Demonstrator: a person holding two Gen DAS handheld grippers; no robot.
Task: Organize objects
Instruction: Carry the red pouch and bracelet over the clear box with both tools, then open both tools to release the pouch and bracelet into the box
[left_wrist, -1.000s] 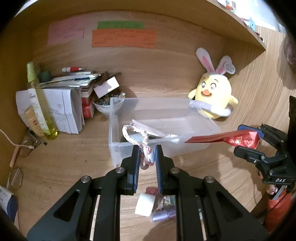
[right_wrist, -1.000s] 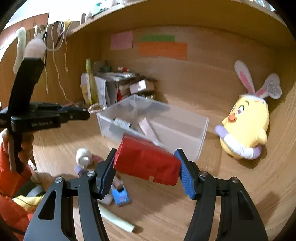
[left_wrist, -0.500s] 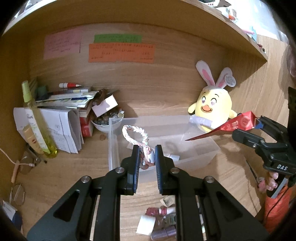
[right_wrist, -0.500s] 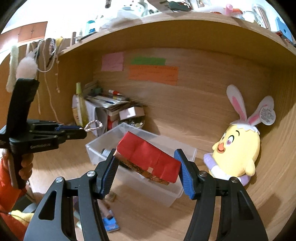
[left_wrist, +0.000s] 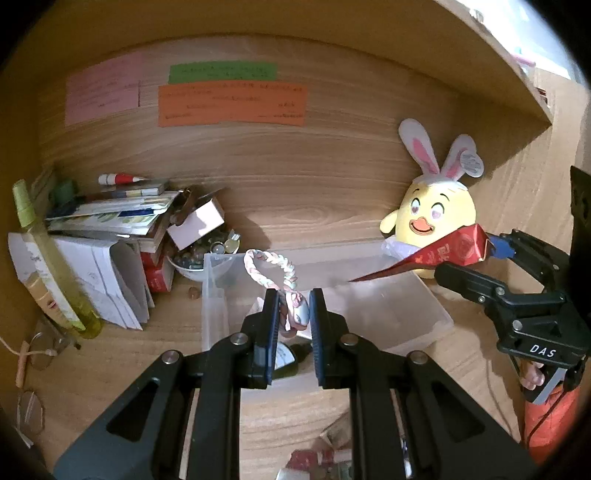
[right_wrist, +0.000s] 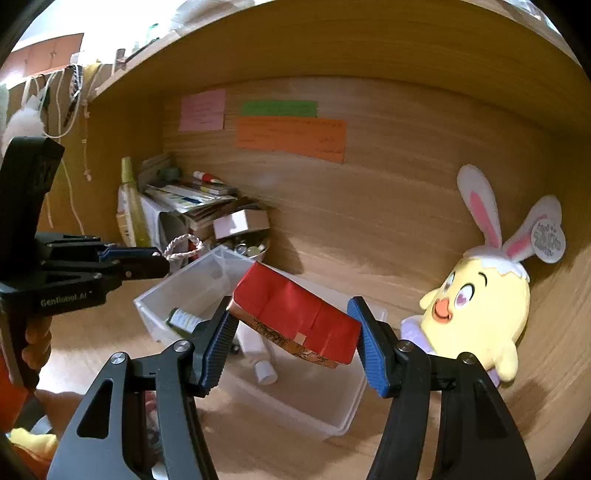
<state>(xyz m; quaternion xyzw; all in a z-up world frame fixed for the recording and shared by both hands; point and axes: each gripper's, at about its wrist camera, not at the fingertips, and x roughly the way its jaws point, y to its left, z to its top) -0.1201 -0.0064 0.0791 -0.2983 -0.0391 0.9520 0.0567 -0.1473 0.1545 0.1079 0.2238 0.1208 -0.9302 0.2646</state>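
Gripping a pink-and-white braided loop (left_wrist: 275, 275) by its lower end, the left tongs (left_wrist: 293, 317) stand narrow, their fingers pressed on a small charm at the loop's base; the rest of the loop rises free above the fingertips. The right tongs (right_wrist: 295, 326) stand wide, clamping a red packet (right_wrist: 295, 314) across its width, tilted with its left end higher.

Both loads hang over a clear bin (left_wrist: 436, 317) that sits on the desk (left_wrist: 110, 362) near the back wall. From the left camera the packet (left_wrist: 436, 254) appears edge-on, a thin red wedge reaching from the right tongs (left_wrist: 480, 258) over the bin's right half. The right camera alone shows the packet's broad red face and its brown patterned underside. It also shows the bin's (right_wrist: 332, 417) contents: a dark bottle (right_wrist: 183, 319) at the left end and a white tube (right_wrist: 258, 354) mid-floor. In the left view only a part of the bottle (left_wrist: 284, 360) shows between the fingers.

A rabbit-eared chick plush (right_wrist: 480, 306) sits at the bin's right, a paper stack (left_wrist: 110, 221) and a bowl (left_wrist: 192, 264) of small items at its left. Items at the left view's bottom edge are cut off and unclear.
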